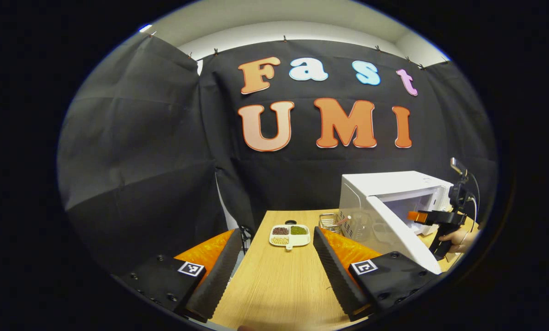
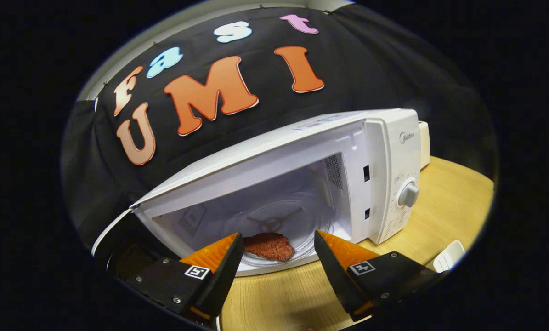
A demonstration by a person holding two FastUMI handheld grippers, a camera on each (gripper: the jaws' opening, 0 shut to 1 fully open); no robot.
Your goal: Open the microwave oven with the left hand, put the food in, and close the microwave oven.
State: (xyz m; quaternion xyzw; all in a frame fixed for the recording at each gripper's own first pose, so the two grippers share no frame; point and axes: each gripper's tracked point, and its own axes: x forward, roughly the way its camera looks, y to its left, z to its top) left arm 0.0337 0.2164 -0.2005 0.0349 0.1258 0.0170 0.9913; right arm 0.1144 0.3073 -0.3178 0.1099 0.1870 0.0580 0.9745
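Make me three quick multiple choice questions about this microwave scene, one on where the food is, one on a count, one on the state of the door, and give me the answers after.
1. Where is the reddish piece of food?
A. On the glass turntable inside the microwave
B. On the wooden table beside the divided dish
C. Between the right gripper's fingers

2. How many compartments with fillings does the white divided dish show?
A. One
B. Three
C. Five

3. What state is the microwave door in?
A. Fully shut
B. Taken off and lying on the table
C. Swung open

Answers: 1 A, in the right gripper view the food lies on the turntable inside the microwave, beyond the open right gripper. 2 B, a dark, a green and a pale filling show. 3 C, the cavity is exposed in both views.
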